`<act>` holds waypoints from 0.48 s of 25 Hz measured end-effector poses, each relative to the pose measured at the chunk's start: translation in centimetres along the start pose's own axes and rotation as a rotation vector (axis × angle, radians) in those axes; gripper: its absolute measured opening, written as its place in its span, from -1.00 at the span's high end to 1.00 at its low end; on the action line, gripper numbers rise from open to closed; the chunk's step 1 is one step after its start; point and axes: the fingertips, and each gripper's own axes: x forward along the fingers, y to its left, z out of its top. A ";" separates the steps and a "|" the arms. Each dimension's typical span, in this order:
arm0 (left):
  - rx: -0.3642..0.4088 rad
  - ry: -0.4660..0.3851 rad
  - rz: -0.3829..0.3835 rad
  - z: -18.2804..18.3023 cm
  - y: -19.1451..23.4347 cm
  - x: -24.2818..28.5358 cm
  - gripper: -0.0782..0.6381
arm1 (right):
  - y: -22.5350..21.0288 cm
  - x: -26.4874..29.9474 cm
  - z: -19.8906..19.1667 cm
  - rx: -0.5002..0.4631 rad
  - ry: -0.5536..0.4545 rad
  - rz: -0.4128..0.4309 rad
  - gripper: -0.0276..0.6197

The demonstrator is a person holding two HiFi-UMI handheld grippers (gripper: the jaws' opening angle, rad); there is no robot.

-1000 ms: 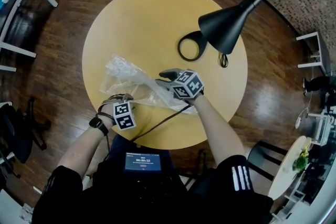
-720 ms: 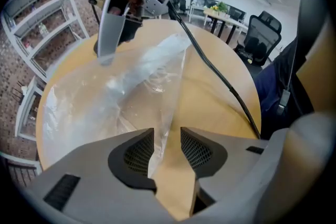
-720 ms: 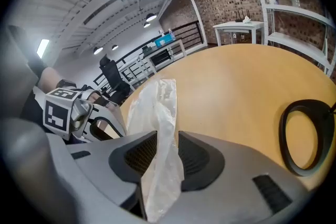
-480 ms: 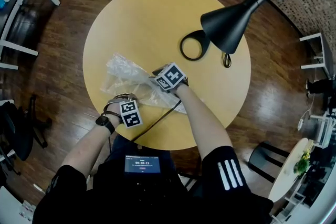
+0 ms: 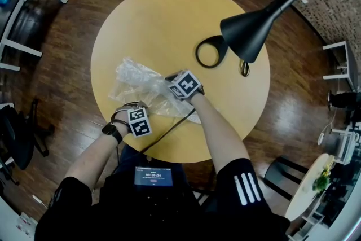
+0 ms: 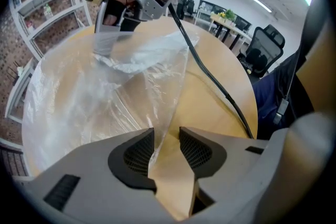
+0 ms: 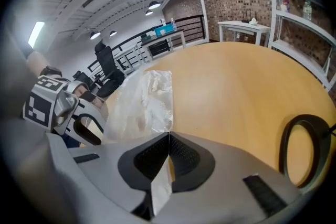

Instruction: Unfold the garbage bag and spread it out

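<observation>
Right gripper (image 7: 168, 138) shifts toward 9 o'clock in head view and sinks onto garbage bag (image 5: 135, 80), near bag's 3 o'clock edge. Its jaws, apart before, have just been closing; now together, pinching bag film. Left gripper (image 6: 167, 136) jaws have just been closing slightly; film edge stands between them, pads not pressing it.
</observation>
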 end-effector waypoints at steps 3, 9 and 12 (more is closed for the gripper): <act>0.009 0.006 -0.011 -0.4 -0.6 -0.1 0.35 | -1.5 -1.3 0.8 0.034 -0.043 -0.051 0.89; 0.019 0.012 -0.015 -1.0 -1.5 -0.2 0.33 | -3.7 -2.2 1.0 0.026 -0.049 -0.126 0.89; 0.014 0.011 -0.017 -1.2 -1.8 -0.2 0.33 | -5.2 -2.2 0.8 0.003 -0.030 -0.191 0.89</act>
